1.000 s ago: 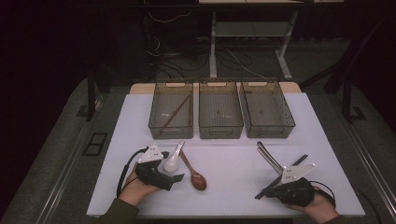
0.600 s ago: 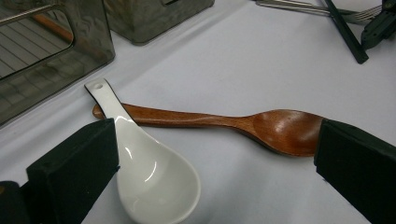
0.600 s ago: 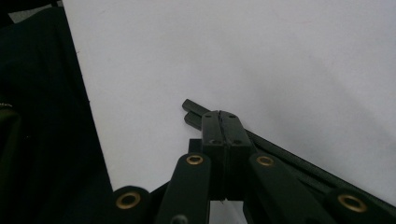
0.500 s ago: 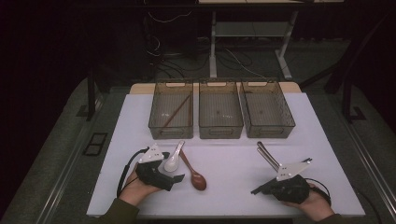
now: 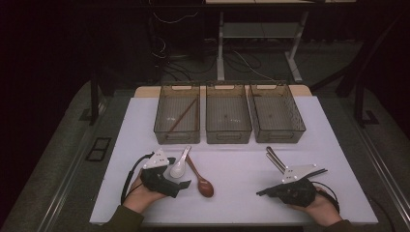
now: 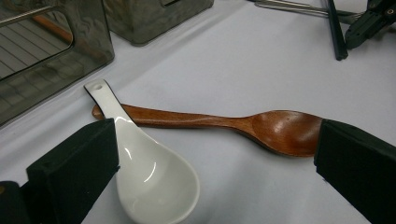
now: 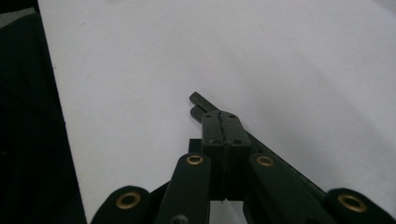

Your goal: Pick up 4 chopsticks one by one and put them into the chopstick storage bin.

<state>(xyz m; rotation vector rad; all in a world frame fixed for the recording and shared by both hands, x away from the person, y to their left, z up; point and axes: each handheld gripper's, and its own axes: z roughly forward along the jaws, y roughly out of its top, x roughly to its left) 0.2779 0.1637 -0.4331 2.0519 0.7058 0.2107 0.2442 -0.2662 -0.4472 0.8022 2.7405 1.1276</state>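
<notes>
Altogether two spoons (image 5: 193, 173) lie before three bins (image 5: 228, 118), one gripper (image 5: 180, 180) beside.

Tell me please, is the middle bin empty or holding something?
Empty: through the middle bin its bare floor shows in the high view, while the left bin holds a brown stick.

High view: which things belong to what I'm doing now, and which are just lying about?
In hand:
white spoon and wooden spoon, between the open left tongs
black chopsticks, in the shut right tongs

Lying about:
metal chopsticks
three bins
</notes>
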